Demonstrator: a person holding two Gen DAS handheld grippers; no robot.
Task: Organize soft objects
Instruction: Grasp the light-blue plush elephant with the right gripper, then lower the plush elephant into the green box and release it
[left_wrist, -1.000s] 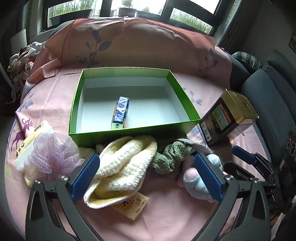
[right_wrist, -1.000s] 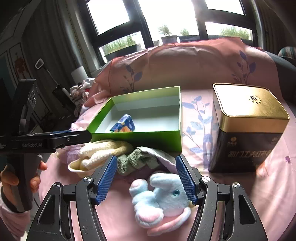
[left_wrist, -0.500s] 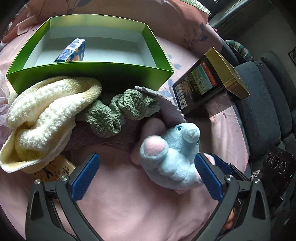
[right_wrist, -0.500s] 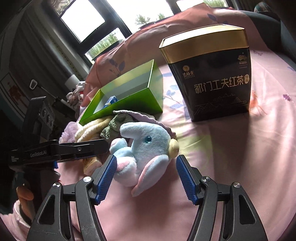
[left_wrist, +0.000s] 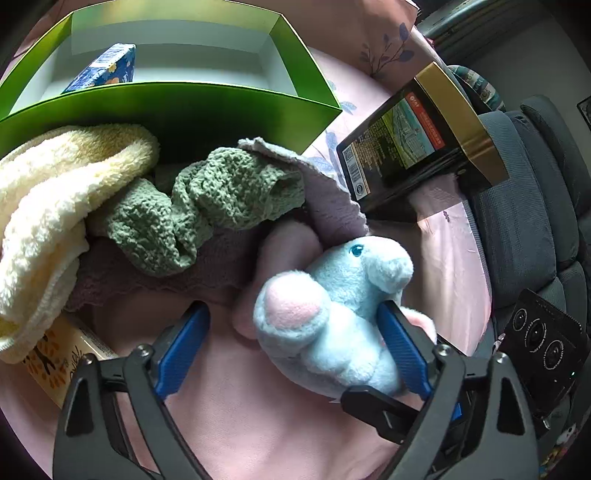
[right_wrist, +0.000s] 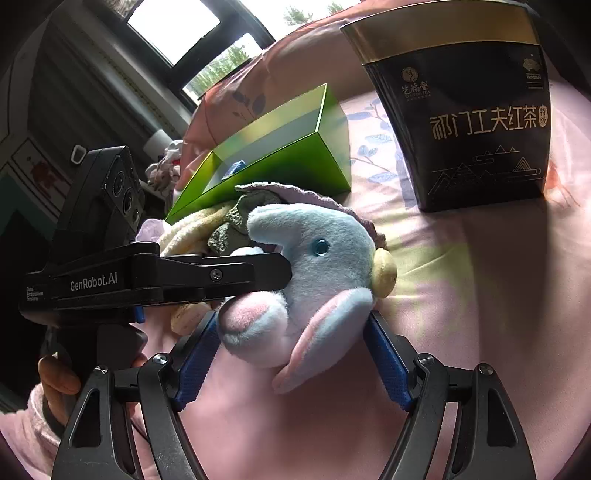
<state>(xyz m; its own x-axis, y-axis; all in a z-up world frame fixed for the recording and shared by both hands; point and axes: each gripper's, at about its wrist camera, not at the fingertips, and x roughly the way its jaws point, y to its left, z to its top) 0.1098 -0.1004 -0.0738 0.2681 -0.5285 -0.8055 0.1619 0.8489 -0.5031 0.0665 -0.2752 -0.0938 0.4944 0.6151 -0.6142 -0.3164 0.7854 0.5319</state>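
Both grippers lowered onto plush elephant (left_wrist: 332, 317) | left fingers (left_wrist: 400, 343) closing | right fingers (right_wrist: 386, 363) opening, ungripped

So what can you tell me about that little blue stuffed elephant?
The plush elephant is pale blue fleece with pink ear linings and foot pads, a glossy blue eye and a cream knob by its head. It lies on its side on the pink bedspread, leaning on a mauve cloth. Both grippers straddle it: the left gripper is closing, one pad against its body; the right gripper is opening around it.
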